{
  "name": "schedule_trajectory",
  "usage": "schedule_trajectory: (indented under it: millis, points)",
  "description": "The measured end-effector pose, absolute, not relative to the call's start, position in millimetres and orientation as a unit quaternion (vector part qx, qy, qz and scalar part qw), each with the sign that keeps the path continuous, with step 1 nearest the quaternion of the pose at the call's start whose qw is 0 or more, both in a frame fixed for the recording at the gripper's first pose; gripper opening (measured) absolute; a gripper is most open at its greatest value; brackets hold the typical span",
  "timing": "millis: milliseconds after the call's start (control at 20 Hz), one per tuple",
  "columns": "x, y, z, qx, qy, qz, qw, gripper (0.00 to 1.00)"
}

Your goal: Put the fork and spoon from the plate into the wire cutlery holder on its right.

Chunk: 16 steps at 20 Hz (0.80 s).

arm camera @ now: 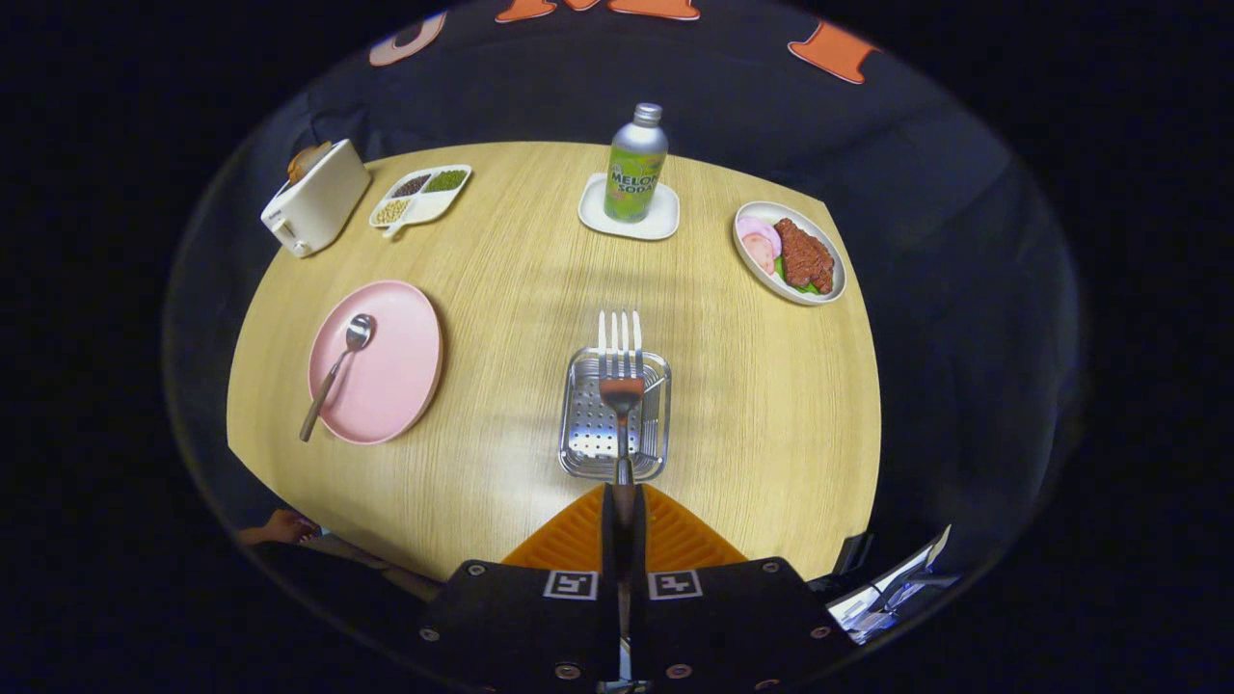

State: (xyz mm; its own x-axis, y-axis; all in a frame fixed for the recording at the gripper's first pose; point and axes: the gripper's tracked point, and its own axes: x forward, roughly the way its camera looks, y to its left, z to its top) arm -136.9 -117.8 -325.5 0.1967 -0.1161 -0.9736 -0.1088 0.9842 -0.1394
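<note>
Fork (622,371) is sitting clamped by its handle between my gripper's (623,496) orange fingers (569,535), which are pressing nearly closed on the thin shaft; its tines are pointing away from me, over the far rim of the wire cutlery holder (588,424). I am holding it directly above the holder's perforated floor, though I cannot tell how high. The spoon (335,371) is lying on the pink plate (395,376), well to the left of the holder, bowl toward the far side and handle end overhanging the near rim.

I am judging both utensils as light, stiff, polished metal, so slippery in the pads and liable to pivot about the grip if taken near one end. For the spoon, I am recommending a hold on the handle where it is overhanging the plate rim, since that leaves room under it for a finger. The holder looks light too; a careless release could be nudging it across the wooden table (501,289)
</note>
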Motion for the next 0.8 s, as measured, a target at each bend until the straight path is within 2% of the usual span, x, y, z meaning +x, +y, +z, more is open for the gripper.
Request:
schedule_trajectory:
  millis: [550, 800]
  points:
    - [-153.1, -131.1, -348.6, -0.104, 0.719, 0.038, 0.686, 0.06]
    - [-136.1, -133.3, -356.6, -0.091, 0.714, 0.025, 0.694, 0.07]
